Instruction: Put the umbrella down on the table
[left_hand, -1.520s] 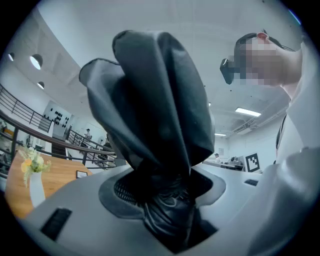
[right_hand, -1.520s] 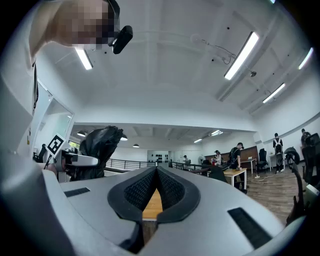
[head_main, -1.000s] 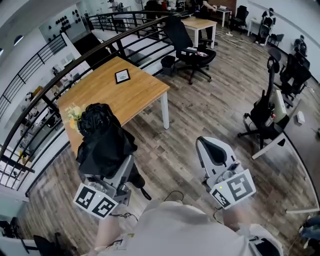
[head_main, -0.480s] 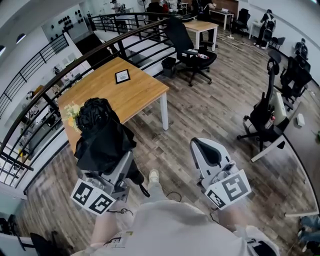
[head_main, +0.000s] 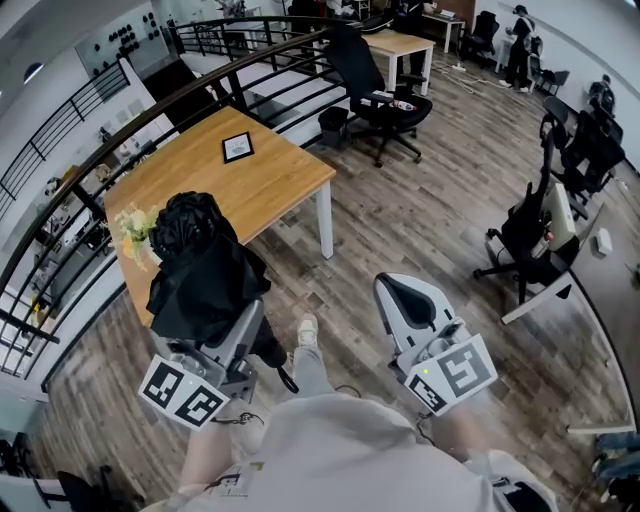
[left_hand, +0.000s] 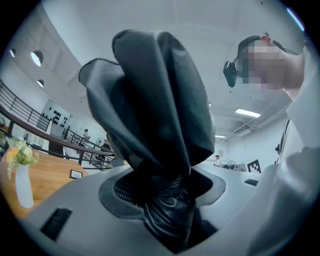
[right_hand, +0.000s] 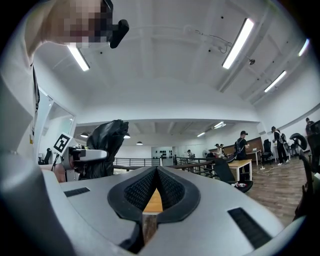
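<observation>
The left hand-held gripper (head_main: 214, 338) is clamped on the umbrella (head_main: 201, 268), a black one, folded, with its loose fabric bunched. In the left gripper view the jaws press on the gathered lower part of the fabric, and the rest of the umbrella (left_hand: 155, 105) stands up above them in big folds. It is held in the air and does not lie on the desk (head_main: 255, 190). From the head view it shows in front of the desk's near edge, close to the near left corner.

The right hand-held gripper (head_main: 404, 297) is held over the wooden floor (head_main: 400, 220), well apart from the desk's right edge. Its jaws are closed, the pads meeting at their tips with nothing between them (right_hand: 156, 186).

A vase of pale flowers (head_main: 134, 230) stands at the desk's near left corner, just beside the umbrella in the head view. A small framed picture (head_main: 237, 148) lies flat near the far edge. A black office chair (head_main: 378, 88) stands on the floor beyond the desk's far right corner, and a dark railing (head_main: 120, 135) curves along the desk's left side.
</observation>
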